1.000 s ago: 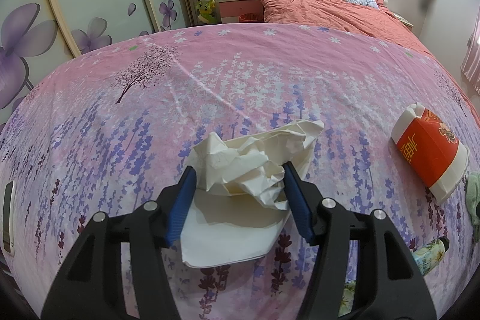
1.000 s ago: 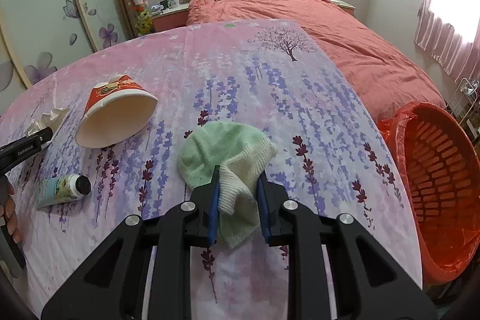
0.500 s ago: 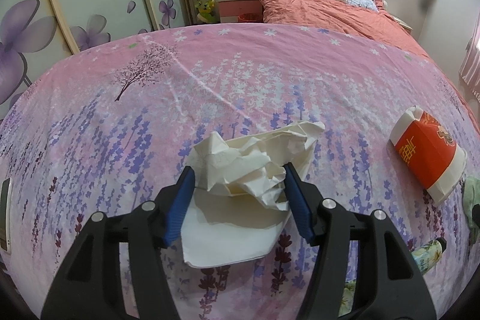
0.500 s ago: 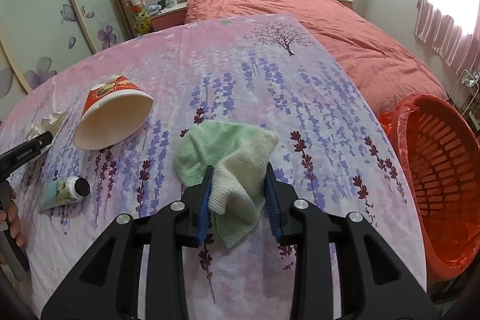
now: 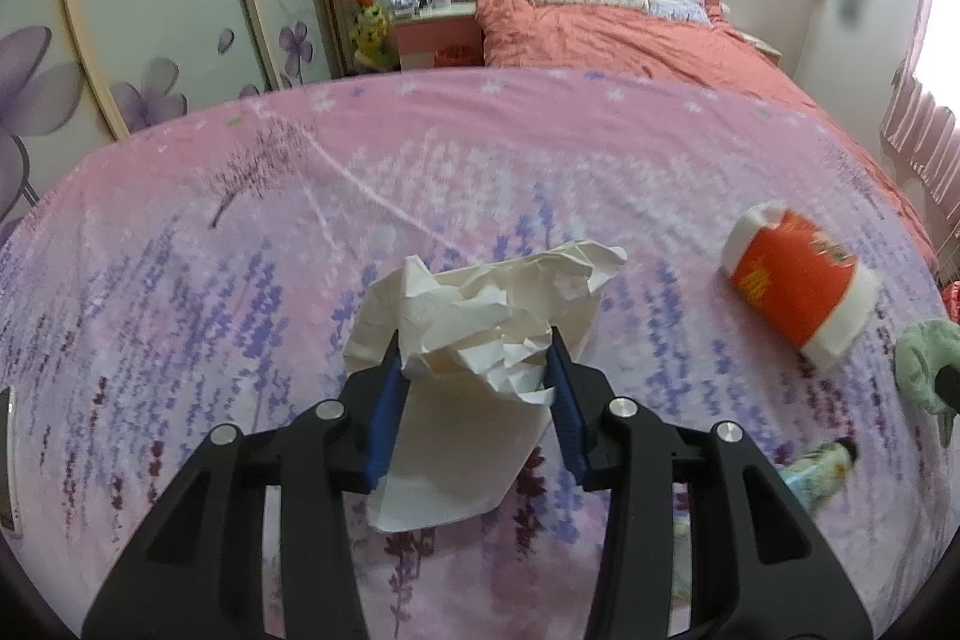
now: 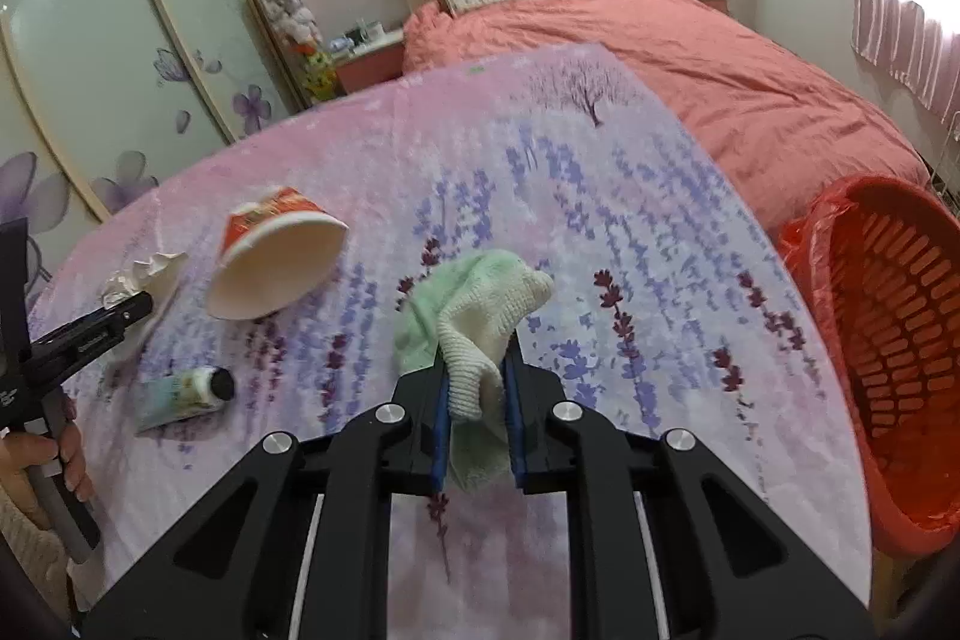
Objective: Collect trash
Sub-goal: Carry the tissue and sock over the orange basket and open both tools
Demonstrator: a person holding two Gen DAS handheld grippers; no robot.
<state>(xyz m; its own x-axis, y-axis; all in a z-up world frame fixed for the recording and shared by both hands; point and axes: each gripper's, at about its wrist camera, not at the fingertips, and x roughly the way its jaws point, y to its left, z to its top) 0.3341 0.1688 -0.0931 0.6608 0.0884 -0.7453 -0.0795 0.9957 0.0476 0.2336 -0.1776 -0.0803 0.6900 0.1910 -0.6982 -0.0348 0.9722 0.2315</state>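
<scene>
A white paper cup (image 5: 456, 454) stuffed with crumpled paper (image 5: 480, 316) lies on the pink flowered cloth. My left gripper (image 5: 474, 370) is closing on it, and both blue pads press on the crumpled paper at the cup's mouth. A green and cream knitted cloth (image 6: 480, 292) hangs bunched between the pads of my right gripper (image 6: 477, 394), whose jaws are closing and pinch it. A red paper cup (image 6: 276, 262) lies on its side between the two grippers. A small tube (image 6: 180, 394) with a black cap lies near it.
An orange slatted basket (image 6: 900, 328) lined with a red bag stands off the surface's right edge. A bed with a salmon cover (image 5: 600, 34) lies beyond, a wardrobe to the left. A phone (image 5: 6, 460) lies at the far left edge. A hand (image 6: 66, 454) holds the left gripper's handle.
The left jaws have narrowed onto the crumpled paper and the cup has risen slightly. The right jaws opened a little, then closed tighter on the cloth.
</scene>
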